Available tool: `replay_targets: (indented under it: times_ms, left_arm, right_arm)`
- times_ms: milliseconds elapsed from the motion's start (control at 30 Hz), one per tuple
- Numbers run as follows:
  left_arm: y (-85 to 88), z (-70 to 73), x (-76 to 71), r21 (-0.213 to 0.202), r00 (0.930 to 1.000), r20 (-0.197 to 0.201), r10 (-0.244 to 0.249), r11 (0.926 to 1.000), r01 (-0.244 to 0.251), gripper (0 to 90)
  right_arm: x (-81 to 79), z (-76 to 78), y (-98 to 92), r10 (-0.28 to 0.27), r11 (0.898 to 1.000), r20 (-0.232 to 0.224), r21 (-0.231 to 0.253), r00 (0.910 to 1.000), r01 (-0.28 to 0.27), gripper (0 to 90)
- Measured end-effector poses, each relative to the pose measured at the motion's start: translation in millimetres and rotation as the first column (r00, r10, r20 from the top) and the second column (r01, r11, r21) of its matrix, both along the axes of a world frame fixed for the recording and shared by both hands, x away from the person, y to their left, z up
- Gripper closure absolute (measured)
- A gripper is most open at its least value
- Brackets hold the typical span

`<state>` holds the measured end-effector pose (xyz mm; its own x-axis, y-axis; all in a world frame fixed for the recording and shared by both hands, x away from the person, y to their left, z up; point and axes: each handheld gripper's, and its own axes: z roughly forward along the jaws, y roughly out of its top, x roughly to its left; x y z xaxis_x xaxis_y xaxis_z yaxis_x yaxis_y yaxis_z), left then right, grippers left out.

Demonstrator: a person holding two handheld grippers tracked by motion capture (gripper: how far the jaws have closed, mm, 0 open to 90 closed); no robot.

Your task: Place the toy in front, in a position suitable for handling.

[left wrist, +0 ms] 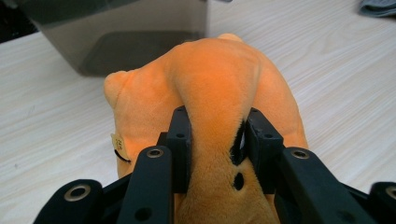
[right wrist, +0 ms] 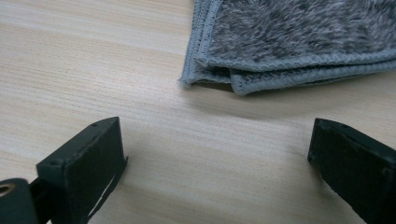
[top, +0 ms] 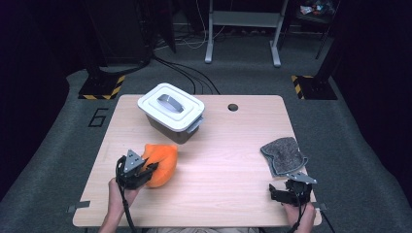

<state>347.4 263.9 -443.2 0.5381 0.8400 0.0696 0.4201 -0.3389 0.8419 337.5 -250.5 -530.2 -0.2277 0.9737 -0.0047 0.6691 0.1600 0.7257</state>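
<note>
Bin [top: 171, 112] just beyond plush [top: 162, 164]; folded cloth [top: 283, 155] well right.

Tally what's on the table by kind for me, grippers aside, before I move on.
Orange plush toy, pinched in the left gripper: 1
Grey folded cloth, lying ahead of the open right gripper: 1
Lidded storage box, white lid on: 1
Total: 3
</note>
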Motion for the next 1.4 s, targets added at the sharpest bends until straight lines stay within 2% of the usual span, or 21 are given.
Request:
replay_targets:
  times_ms: [133,300,600,1033,1133,1167,1400]
  left_arm:
    - [-10.0,6.3,-3.0,-0.009,0.9993,0.018,-0.033,0.9994,0.033,67.2]
    - [-25.6,12.5,-4.5,0.0,0.9961,0.03,-0.082,0.9966,0.082,67.0]
    - [-57.5,18.9,4.0,-0.014,0.9881,0.04,-0.149,0.9887,0.149,66.7]
    - [-104.2,16.0,24.8,-0.025,0.9757,0.036,-0.216,0.9759,0.217,66.4]
    - [-113.8,14.8,28.8,-0.025,0.9737,0.026,-0.226,0.9736,0.227,66.3]
    - [-117.2,14.7,30.9,-0.024,0.971,0.02,-0.238,0.9708,0.239,66.3]
    - [-138.9,10.7,39.1,-0.029,0.9686,0.017,-0.248,0.9682,0.248,66.0]
  right_arm:
    - [-0.1,0.0,0.0,0.001,1.0,0.0,-0.001,1.0,-0.001,2.5]
    - [-0.1,0.0,0.0,0.001,1.0,0.0,-0.002,1.0,-0.001,2.5]
    - [-0.1,0.0,0.0,0.001,1.0,0.0,-0.001,1.0,-0.001,2.5]
    - [-0.5,0.1,0.9,-0.005,1.0,0.002,0.0,1.0,0.005,2.5]
    - [-0.8,0.2,1.2,-0.009,1.0,0.001,0.0,1.0,0.009,2.5]
    - [-0.8,0.2,1.2,-0.009,1.0,0.001,0.0,1.0,0.009,2.5]
    - [-0.6,0.1,1.1,-0.005,1.0,0.004,-0.002,1.0,0.005,2.5]
